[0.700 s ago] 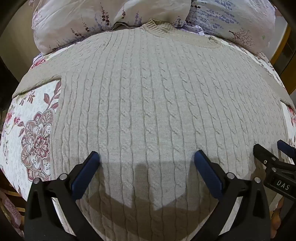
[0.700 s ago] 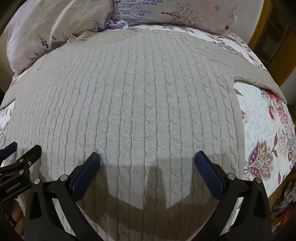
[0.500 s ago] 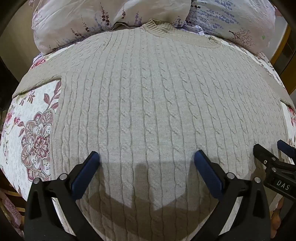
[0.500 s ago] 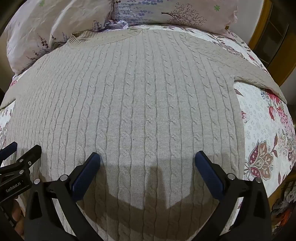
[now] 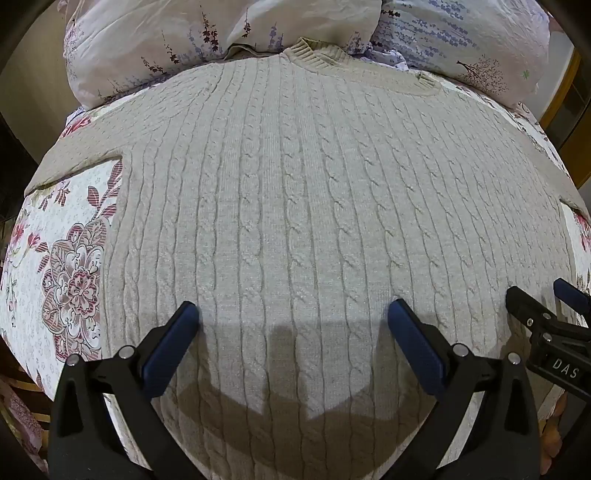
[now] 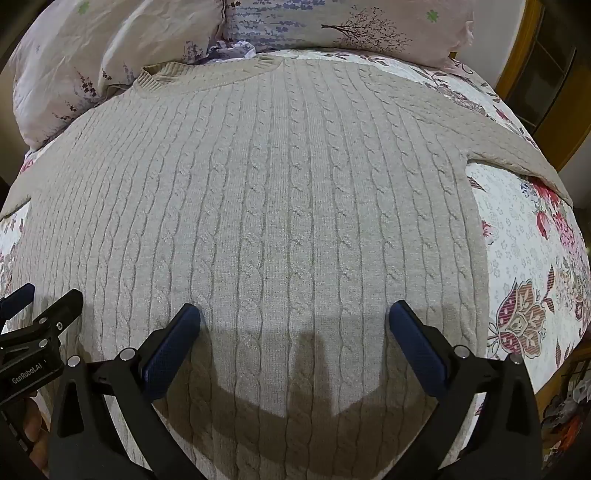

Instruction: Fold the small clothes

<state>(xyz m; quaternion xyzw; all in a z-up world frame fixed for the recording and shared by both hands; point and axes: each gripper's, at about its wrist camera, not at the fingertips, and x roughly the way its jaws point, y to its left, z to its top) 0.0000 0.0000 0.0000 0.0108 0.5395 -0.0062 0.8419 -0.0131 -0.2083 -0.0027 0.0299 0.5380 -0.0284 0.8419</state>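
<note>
**Nothing has shifted: both grippers hover open over the hem end**

Since the earlier frames nothing has moved; your grippers and the garment sit exactly as they did. Nearest you, the left gripper (image 5: 291,314) has its jaws spread wide with nothing between them, hanging above the lower part of the sweater (image 5: 314,206). Your right gripper (image 6: 293,314) is the same: jaws wide apart, empty, over the lower body of the knit, with its shadow on the fabric below. Each gripper shows at the edge of the other's view, so they sit side by side.

The sweater is a beige cable knit spread flat, front or back up I cannot tell, on the floral bedspread (image 6: 524,266). Expect it to be soft, limp and fairly thick: it should drape and sag when lifted, and the ribbed texture ought to grip well rather than slip. Pinch a full layer at an edge, not the flat middle; the hem corners close to you look like the easiest hold.

Further off, the sleeves (image 6: 517,155) run out to either side. Farthest away, the collar (image 5: 314,55) lies against the pillows (image 5: 221,33).
</note>
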